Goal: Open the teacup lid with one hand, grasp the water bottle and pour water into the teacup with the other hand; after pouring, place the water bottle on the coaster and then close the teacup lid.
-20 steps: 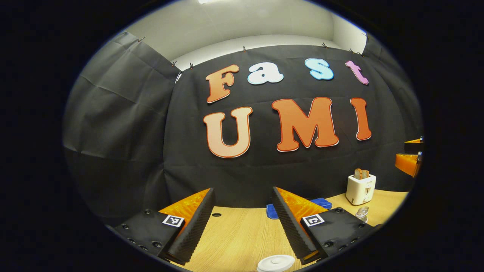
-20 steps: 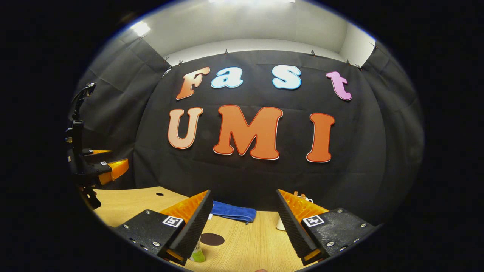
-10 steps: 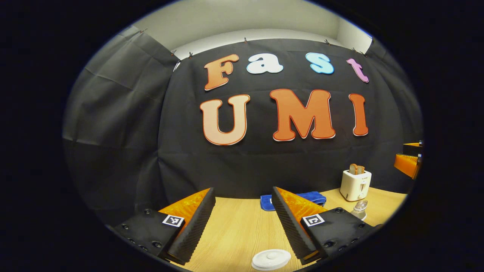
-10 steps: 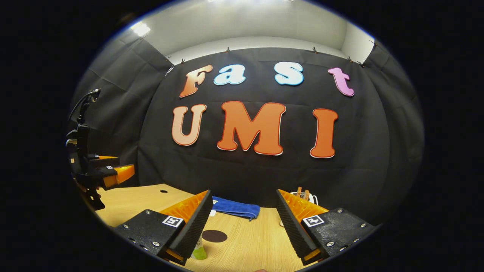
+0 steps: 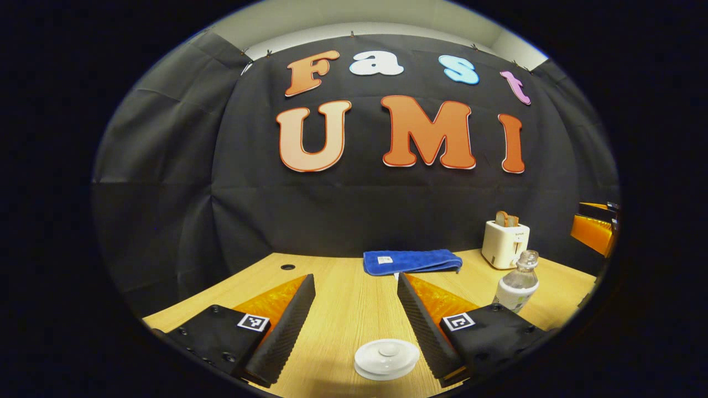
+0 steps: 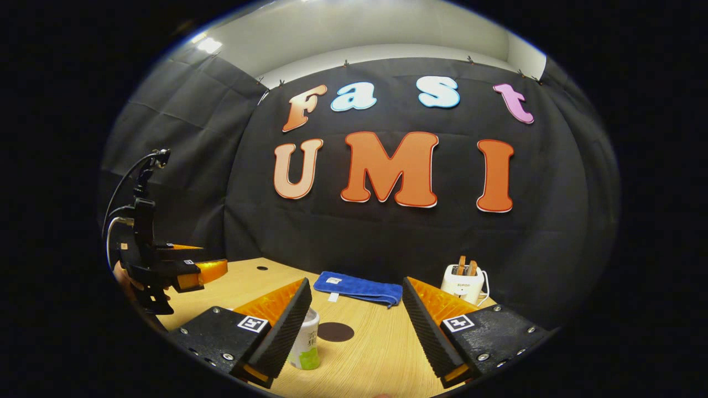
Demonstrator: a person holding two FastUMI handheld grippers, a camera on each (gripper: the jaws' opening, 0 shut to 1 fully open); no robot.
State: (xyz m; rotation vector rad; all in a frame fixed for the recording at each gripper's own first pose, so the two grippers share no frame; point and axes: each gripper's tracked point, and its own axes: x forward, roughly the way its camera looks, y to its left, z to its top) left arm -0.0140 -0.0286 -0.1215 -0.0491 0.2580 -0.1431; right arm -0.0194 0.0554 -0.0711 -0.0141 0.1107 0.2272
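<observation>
We hold both grippers' fingers apart, gripping nothing: left gripper (image 5: 354, 326) above the teacup lid (image 5: 386, 358) on the bench (image 5: 343, 298), right gripper (image 6: 354, 326) near the water bottle (image 6: 305, 346), beside the coaster (image 6: 335, 331).

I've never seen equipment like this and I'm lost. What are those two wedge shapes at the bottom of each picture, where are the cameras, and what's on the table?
No robot here: a person holds a two-finger gripper in each hand, and a fisheye camera rides on each one, looking forward along its fingers. The wedges are those fingers.

In the left gripper view, the left gripper is open and holds nothing. A white teacup lid sits just ahead, low between its fingers. To the right stands a clear water bottle, uncapped as far as I can tell.

In the right gripper view, the right gripper is open and empty too. The bottle shows by its left finger, and a dark round coaster lies beyond.

At the back of the wooden table are a folded blue cloth and a white toaster.
</observation>
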